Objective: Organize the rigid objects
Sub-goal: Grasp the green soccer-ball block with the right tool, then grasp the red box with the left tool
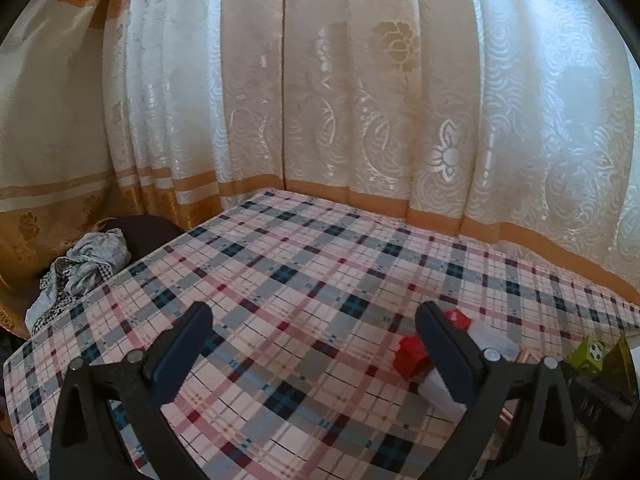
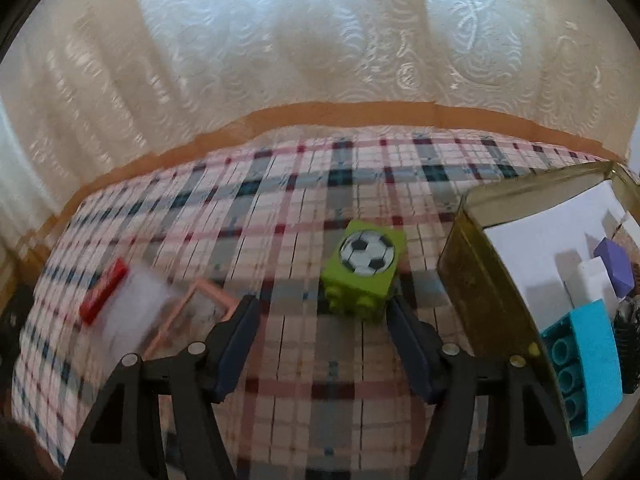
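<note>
Worktop (image 1: pixel 304 264) mostly bare, left view; left gripper (image 1: pixel 314 350) jaws wide, empty; red blocks (image 1: pixel 412 354) lower right. Right view: right gripper (image 2: pixel 322 346) jaws wide, green block (image 2: pixel 366 270) just ahead, unsorted. Box (image 2: pixel 472 280) at right holds several blocks; roughly midway.

Counter (image 1: pixel 304 280) covered in plaid cloth, matt. Green block (image 2: pixel 366 270): plastic, matt, printed football face. Box wall (image 2: pixel 484 300): translucent yellowish, glossy. Curtain (image 1: pixel 360 80): sheeny patterned fabric.
</note>
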